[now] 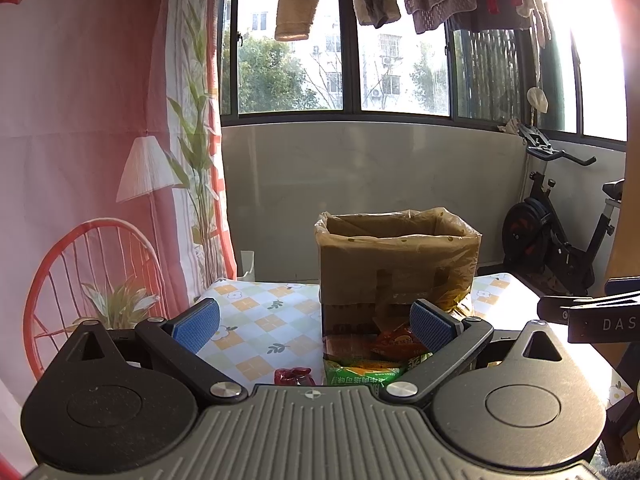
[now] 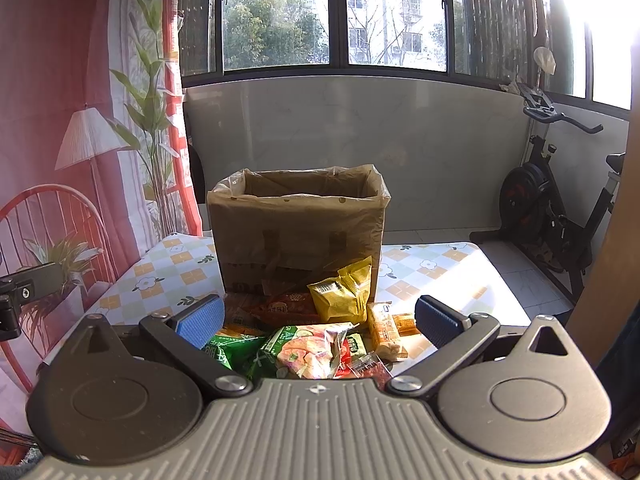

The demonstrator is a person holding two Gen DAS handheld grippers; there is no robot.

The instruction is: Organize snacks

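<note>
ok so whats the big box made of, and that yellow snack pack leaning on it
The box looks like brown corrugated cardboard, matte, lined with thin clear plastic film that drapes shiny and wrinkled over its rim. The yellow snack pack seems to be glossy plastic or foil film: crinkled, with a crimped edge seal.

A cardboard box [image 2: 298, 236], open at the top and lined with a clear plastic bag folded over its rim, stands upright on the checked tabletop [image 2: 436, 272]. In front of it lies a loose heap of snack packets. A yellow packet [image 2: 344, 294] leans tilted against the box's front. Below it lie an orange-red packet [image 2: 280, 308], a green packet [image 2: 228, 350], a pink-and-green packet [image 2: 308, 350], a pale wrapped bar [image 2: 384, 330] and a small red sweet [image 2: 370, 368].
</note>
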